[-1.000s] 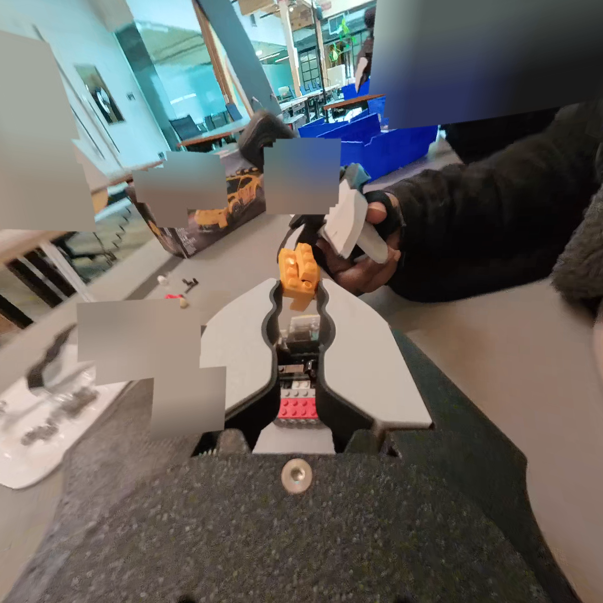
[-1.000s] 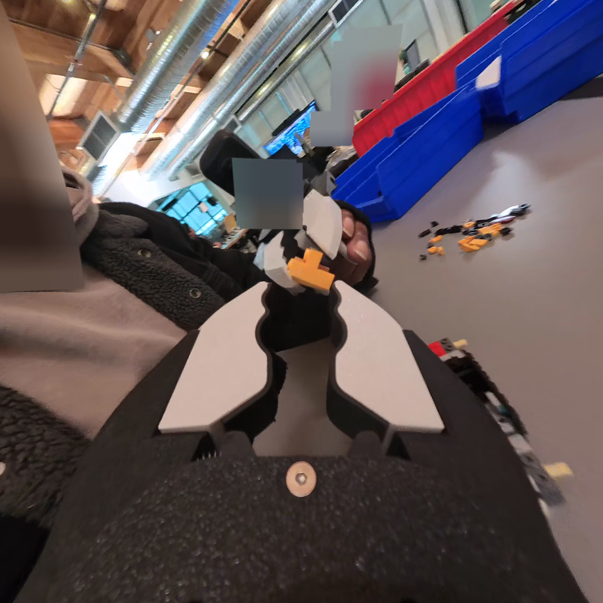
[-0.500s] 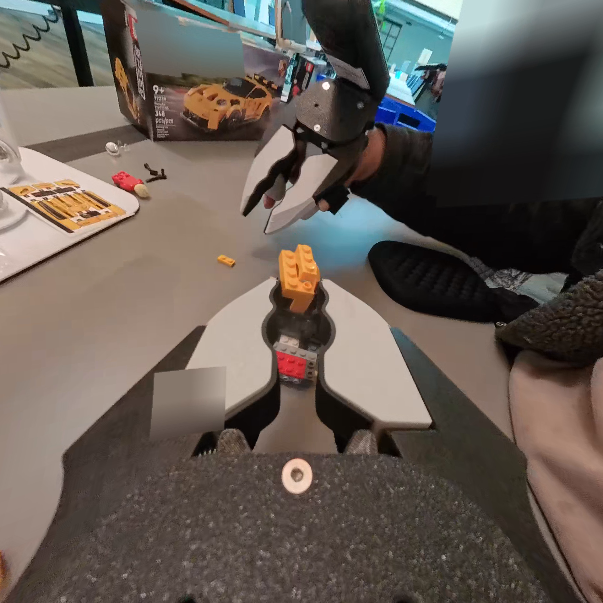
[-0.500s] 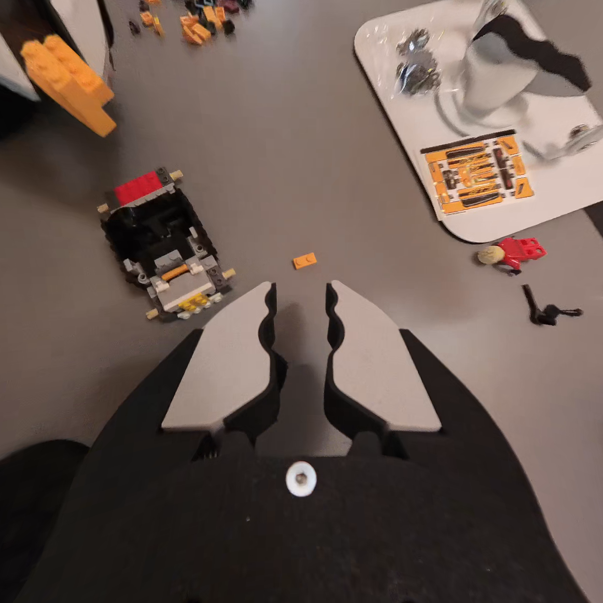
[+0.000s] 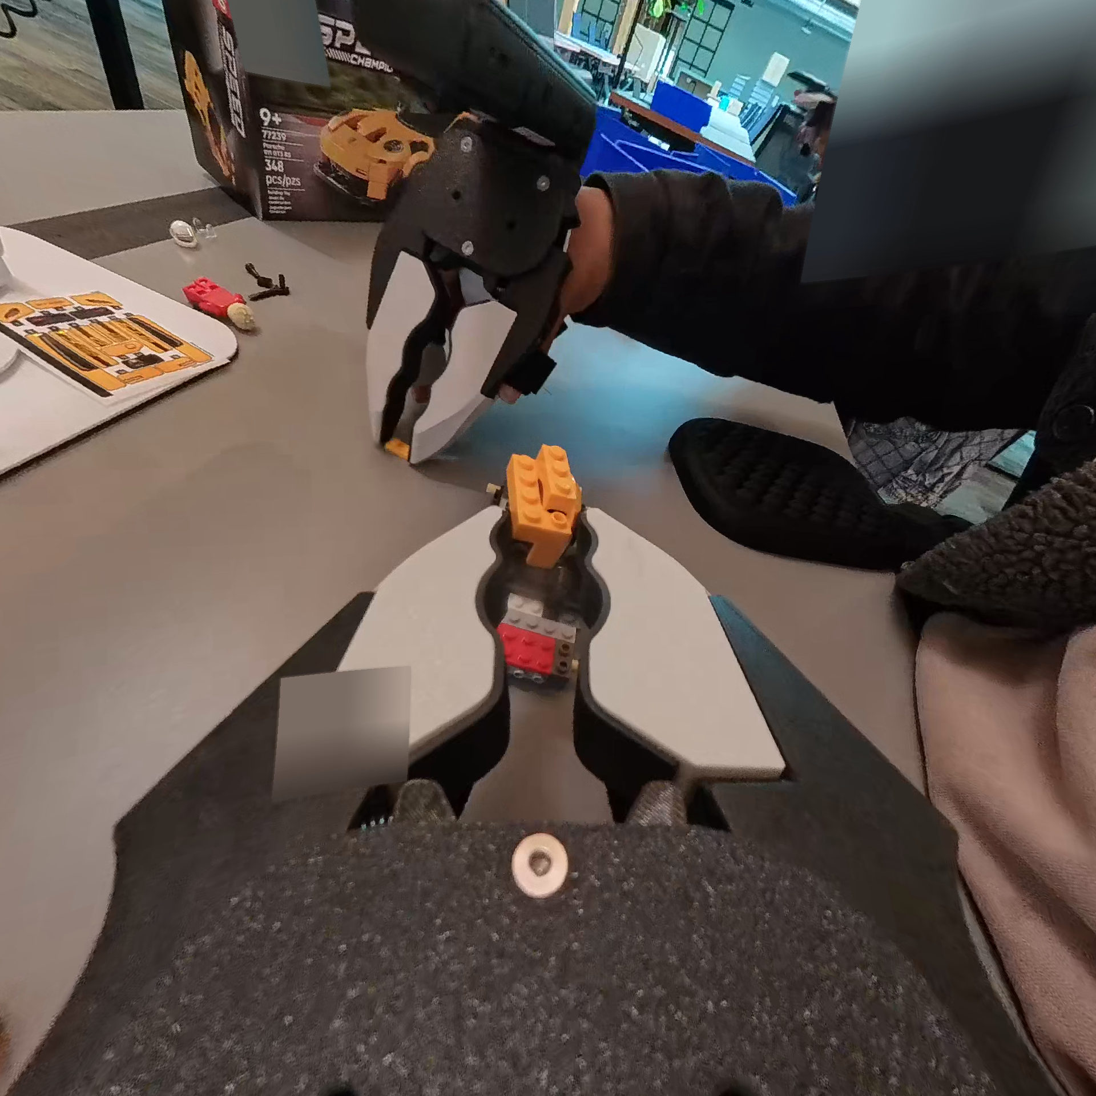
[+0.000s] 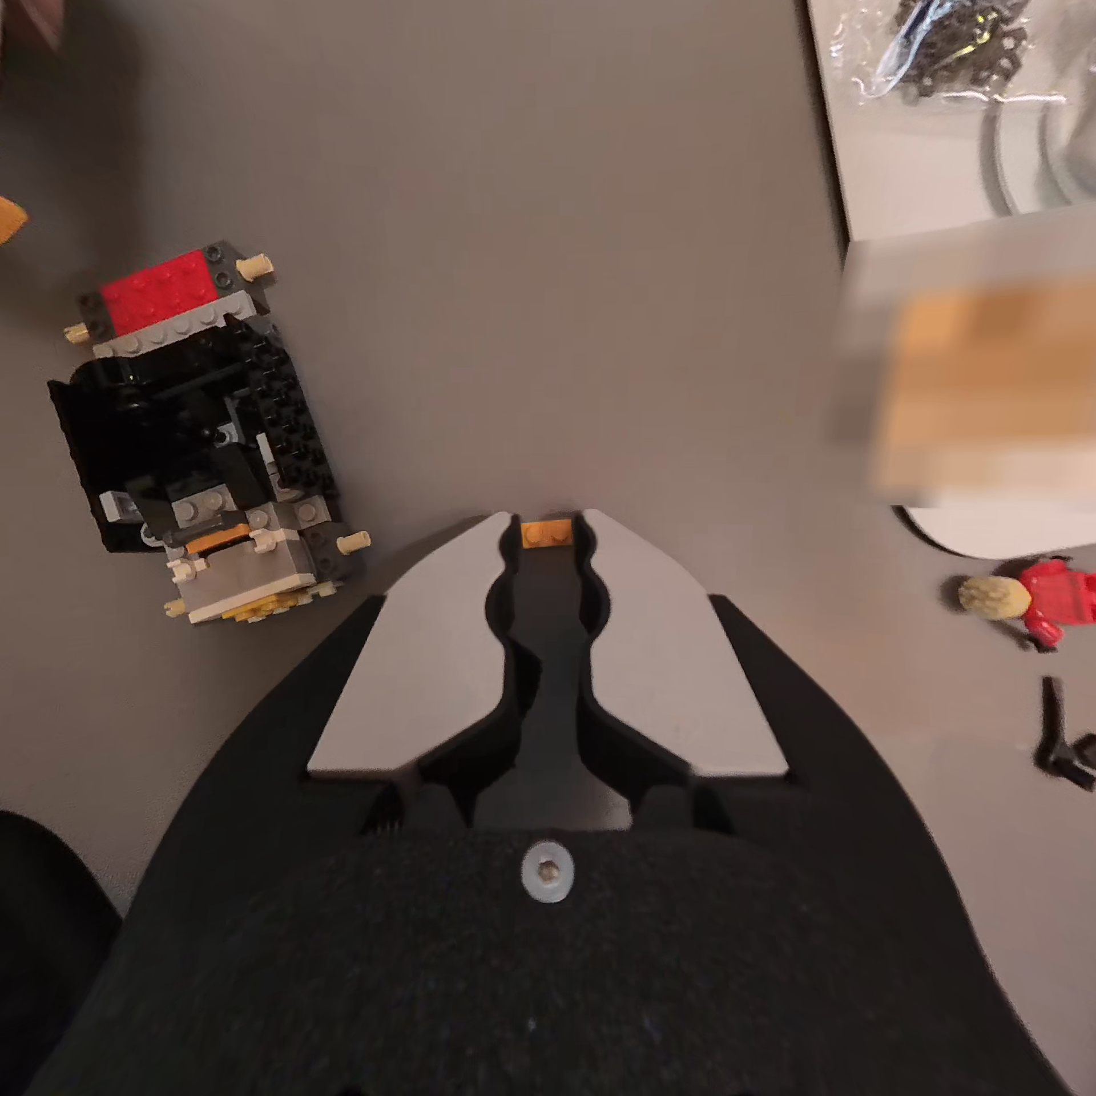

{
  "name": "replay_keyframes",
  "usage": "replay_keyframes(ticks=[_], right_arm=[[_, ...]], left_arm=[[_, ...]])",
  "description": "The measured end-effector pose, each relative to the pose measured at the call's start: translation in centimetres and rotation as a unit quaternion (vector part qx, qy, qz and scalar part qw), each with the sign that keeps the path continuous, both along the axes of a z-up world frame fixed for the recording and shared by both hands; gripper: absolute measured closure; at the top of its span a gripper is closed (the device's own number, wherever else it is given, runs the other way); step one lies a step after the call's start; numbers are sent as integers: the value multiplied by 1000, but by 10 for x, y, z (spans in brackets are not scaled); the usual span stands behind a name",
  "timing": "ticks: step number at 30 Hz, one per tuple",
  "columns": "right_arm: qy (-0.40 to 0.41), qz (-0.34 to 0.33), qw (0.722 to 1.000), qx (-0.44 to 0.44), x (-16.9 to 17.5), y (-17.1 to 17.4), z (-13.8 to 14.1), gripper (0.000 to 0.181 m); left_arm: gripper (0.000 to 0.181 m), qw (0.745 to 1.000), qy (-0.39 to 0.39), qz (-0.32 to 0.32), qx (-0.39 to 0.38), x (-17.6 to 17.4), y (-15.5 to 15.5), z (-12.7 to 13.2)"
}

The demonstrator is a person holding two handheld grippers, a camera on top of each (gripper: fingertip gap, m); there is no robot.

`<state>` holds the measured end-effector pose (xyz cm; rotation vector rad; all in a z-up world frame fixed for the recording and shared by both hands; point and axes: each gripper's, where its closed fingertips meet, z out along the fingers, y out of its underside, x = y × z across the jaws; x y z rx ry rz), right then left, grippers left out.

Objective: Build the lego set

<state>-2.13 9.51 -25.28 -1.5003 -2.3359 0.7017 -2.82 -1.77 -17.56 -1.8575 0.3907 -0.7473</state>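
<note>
Both tongs are working over the grey table (image 6: 534,237). Left tongs (image 5: 541,522) are pinching an orange brick cluster (image 5: 542,501) at their tips, the fingers nearly closed around it. Beneath them, at 6 o'clock from the cluster, the half-built car (image 5: 537,643) is sitting on the table. Right tongs (image 6: 547,531) are pointing down with their tips on the table and a narrow gap bracketing a small orange plate (image 6: 547,532); whether they are gripping it is unclear. From the right wrist view, the car (image 6: 196,439) is lying at 10 o'clock, and a red minifigure (image 6: 1032,596) at 3 o'clock.
</note>
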Motion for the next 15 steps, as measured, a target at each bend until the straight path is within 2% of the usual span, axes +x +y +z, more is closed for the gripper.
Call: replay_keyframes(ticks=[6, 10, 12, 15], right_arm=[[22, 21, 1000, -7, 0, -10, 8, 166], [120, 72, 988, -66, -7, -61, 71, 166], [142, 116, 980, -81, -6, -91, 97, 166], [140, 167, 974, -54, -4, -120, 107, 166]], left_arm=[[161, 1000, 22, -5, -11, 2, 0, -6], [161, 999, 43, -10, -11, 5, -2, -9], [161, 998, 62, -14, -9, 8, -2, -11], [161, 996, 83, -18, -4, 11, -4, -13]])
